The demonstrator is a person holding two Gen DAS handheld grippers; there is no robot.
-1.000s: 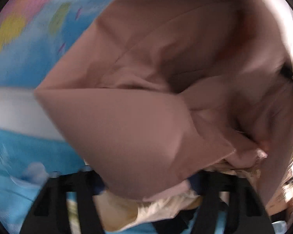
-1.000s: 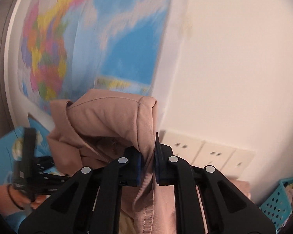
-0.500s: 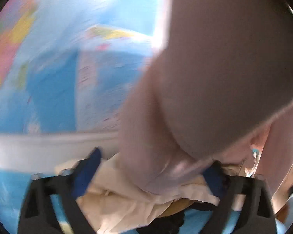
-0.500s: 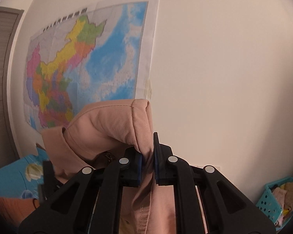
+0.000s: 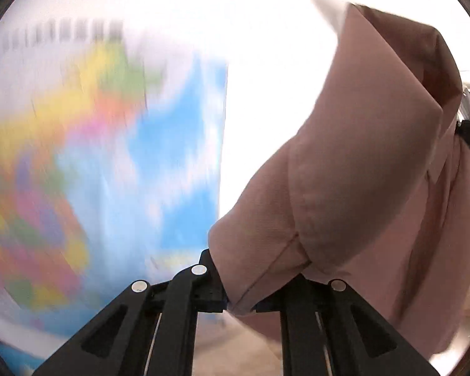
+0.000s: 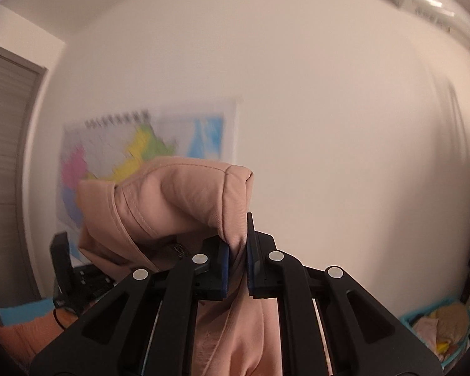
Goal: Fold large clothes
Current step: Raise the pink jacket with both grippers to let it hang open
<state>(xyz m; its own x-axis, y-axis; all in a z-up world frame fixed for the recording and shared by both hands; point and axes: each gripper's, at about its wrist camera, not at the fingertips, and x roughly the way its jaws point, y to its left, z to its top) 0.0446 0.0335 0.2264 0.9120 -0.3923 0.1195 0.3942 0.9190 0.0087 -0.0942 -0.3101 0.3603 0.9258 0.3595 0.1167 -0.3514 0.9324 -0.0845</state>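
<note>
Garment [image 6: 178, 200] now higher, map [image 6: 141, 144] lower.

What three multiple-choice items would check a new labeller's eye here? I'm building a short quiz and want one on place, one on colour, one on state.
1. Where is the map?
A. on the wall
B. on the floor
C. in the basket

2. What colour is the garment?
A. navy
B. dusty pink
C. green

3. How does the right gripper stand?
A. wide open, holding nothing
B. shut on the garment
C. out of view

Key: A, the map hangs flat on the pale wall; B, the cloth is dusty pink in both views; B, a fold of cloth is pinched between its blue pads.
</note>
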